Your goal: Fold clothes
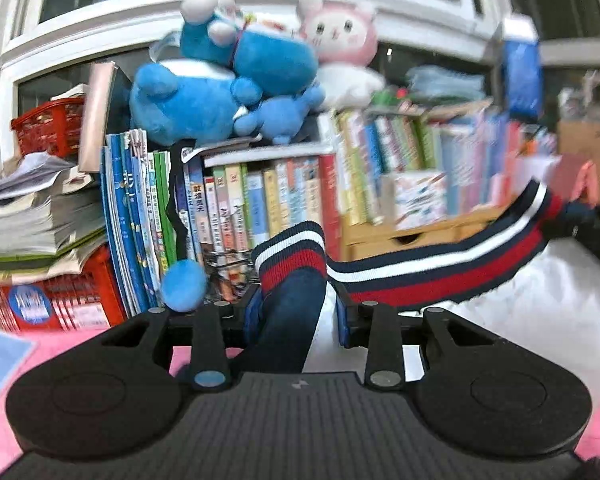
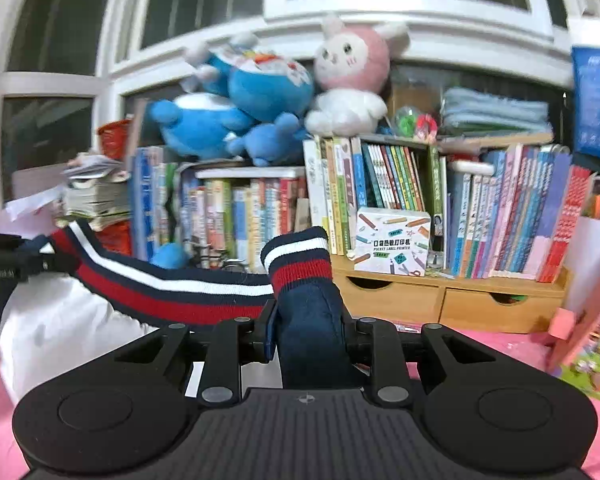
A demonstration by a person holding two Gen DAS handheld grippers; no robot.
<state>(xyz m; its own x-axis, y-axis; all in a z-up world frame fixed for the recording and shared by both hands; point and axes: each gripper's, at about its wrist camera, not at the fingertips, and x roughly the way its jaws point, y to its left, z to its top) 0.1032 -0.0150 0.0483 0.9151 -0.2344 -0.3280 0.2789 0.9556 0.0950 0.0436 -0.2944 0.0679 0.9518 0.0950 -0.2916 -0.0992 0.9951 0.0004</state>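
A garment with a navy body, a white panel and a ribbed hem striped navy, white and red hangs lifted above the pink surface [image 1: 4,436]. My left gripper [image 1: 296,300] is shut on one corner of the hem, and the striped band [image 1: 440,264] stretches away to the right. My right gripper [image 2: 306,312] is shut on the other corner, its striped cuff [image 2: 298,260] sticking up between the fingers. From there the band [image 2: 172,292] runs left to the left gripper's dark body [image 2: 4,260]. White fabric [image 2: 56,336] sags below the band.
Straight ahead stands a crowded bookshelf [image 2: 400,184] with blue plush toys [image 2: 240,108] and a pink-and-white plush [image 2: 352,80] on top. Wooden drawers [image 2: 440,300] sit under the books. A red crate [image 1: 80,304] and stacked papers [image 1: 32,216] are at the left, windows behind.
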